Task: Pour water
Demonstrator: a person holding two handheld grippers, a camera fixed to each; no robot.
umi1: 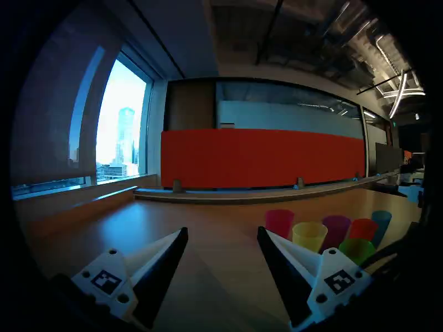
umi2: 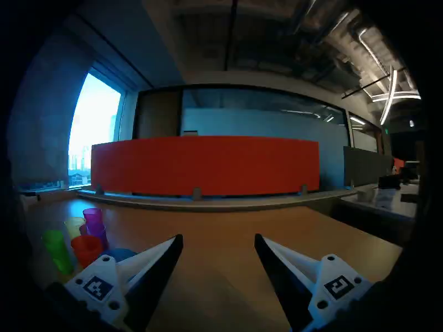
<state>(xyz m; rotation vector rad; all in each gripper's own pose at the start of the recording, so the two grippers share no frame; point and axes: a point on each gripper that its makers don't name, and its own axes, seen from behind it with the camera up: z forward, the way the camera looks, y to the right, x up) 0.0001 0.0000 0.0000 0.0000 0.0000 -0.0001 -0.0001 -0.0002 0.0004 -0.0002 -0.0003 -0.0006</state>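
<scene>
Left tool: your left tool (umi1: pixel 221 232) is spread wide with nothing between its fingers, low over the table (umi1: pixel 166 213).
Right tool: your right tool (umi2: pixel 218 238) is spread just as wide and is equally empty.
Cups: a tight cluster of coloured cups (umi1: pixel 309 235) stands on the table, ahead and to the right of your left tool. In the right gripper view the cluster (umi2: pixel 87 249) sits low on the left, just beside that tool's left finger.
Water: you cannot tell from here which cup, if any, holds water; the insides are hidden.
Handling: they look like thin plastic tumblers, so expect them to be light, smooth and a little flexible. An empty one will likely tip at a nudge, and a filled one will slosh.
Where to hold: take one at mid-wall, fingers on opposite sides, below the rim, squeezing gently.
Approach: choose an outer cup, since the cluster is packed closely.
Progress: judged to be at the start, with no cup taken up yet.
</scene>
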